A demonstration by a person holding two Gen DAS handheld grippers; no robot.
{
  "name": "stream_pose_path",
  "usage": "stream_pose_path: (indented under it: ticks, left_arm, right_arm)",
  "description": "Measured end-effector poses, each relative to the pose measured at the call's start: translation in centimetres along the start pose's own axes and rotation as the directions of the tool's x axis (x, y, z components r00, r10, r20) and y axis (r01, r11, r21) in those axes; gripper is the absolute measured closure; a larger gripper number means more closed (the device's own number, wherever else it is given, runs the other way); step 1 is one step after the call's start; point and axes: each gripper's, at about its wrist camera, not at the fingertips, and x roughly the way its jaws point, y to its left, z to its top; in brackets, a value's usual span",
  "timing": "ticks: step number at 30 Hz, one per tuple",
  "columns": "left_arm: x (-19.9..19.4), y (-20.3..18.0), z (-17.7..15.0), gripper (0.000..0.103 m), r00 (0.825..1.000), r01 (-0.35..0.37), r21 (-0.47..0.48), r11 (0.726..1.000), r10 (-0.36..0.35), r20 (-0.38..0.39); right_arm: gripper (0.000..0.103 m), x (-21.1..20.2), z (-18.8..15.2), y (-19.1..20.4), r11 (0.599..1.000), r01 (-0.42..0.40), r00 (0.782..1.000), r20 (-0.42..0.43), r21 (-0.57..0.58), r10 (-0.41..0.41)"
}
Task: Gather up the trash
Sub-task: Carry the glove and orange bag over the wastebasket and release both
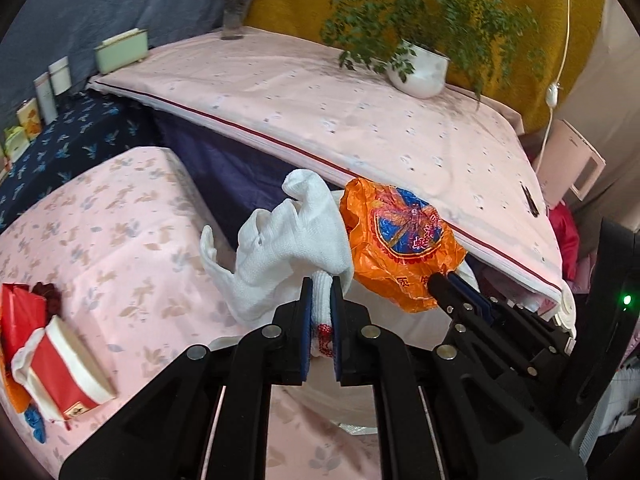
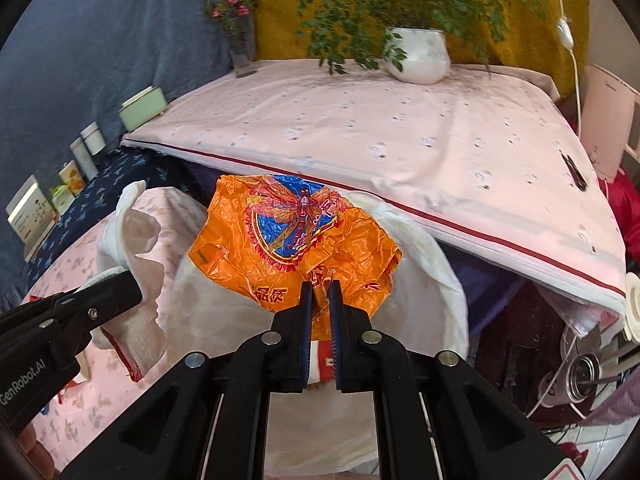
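Observation:
My left gripper is shut on the cuff of a white knit glove with red trim, and the glove's fingers flop upward. Just to its right, my right gripper pinches a crumpled orange plastic wrapper. In the right wrist view, the right gripper is shut on the lower edge of that orange wrapper, which has a dragonfly print. The left gripper holds the white glove at the left. Both items hang over a white bag with an open mouth.
A pink-covered table behind carries a potted plant, a glass vase and a green box. A low flowered pink surface bears a red-and-white packet and other scraps. Cables and clutter lie at the right.

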Motion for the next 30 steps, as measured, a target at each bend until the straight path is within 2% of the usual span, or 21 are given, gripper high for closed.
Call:
stream_pose_path:
  ticks: [3, 4, 5, 6, 9, 13, 18, 30]
  left_arm:
    - [0.8, -0.7, 0.1, 0.09, 0.999, 0.037, 0.0, 0.999, -0.037, -0.016]
    - [1.1, -0.8, 0.1, 0.084, 0.999, 0.036, -0.002, 0.999, -0.036, -0.022]
    - [1.3, -0.8, 0.1, 0.064, 0.999, 0.035, -0.006, 0.999, -0.035, -0.028]
    - [1.3, -0.8, 0.0, 0.054, 0.999, 0.033, -0.015, 0.999, -0.033, -0.022]
    - [1.3, -0.7, -0.2, 0.048, 1.0, 0.021, -0.023, 1.0, -0.021, -0.007]
    - [1.5, -0.4, -0.4, 0.047, 1.0, -0.009, -0.02, 1.0, 0.009, -0.012]
    - [1.2, 0.5, -0.7, 0.046, 0.999, -0.031, -0.04, 0.999, 0.031, -0.013]
    - [-0.7, 2.7, -1.8, 0.046, 0.997, -0.081, -0.073, 0.994, 0.082, 0.013]
  right_arm:
    - [0.095, 0.3, -0.2, -1.2, 1.0, 0.015, 1.0, -0.009, 0.019, -0.015]
    - [0.094, 0.4, -0.2, -1.5, 1.0, 0.018, 1.0, -0.011, 0.023, -0.018]
    - [0.093, 0.5, -0.2, -1.7, 0.999, 0.02, 1.0, -0.013, 0.026, -0.02]
    - [0.092, 0.6, -0.3, -1.8, 0.999, 0.02, 1.0, -0.017, 0.029, -0.02]
    - [0.087, 0.7, -0.4, -1.9, 0.999, 0.018, 1.0, -0.019, 0.033, -0.017]
    - [0.078, 0.8, -0.5, -1.5, 0.999, 0.012, 1.0, -0.018, 0.032, -0.012]
    - [0.073, 0.6, -0.6, -0.6, 1.0, 0.004, 1.0, -0.015, 0.02, -0.003]
    - [0.054, -1.1, -1.3, 1.8, 1.0, -0.002, 1.0, 0.009, -0.023, 0.002]
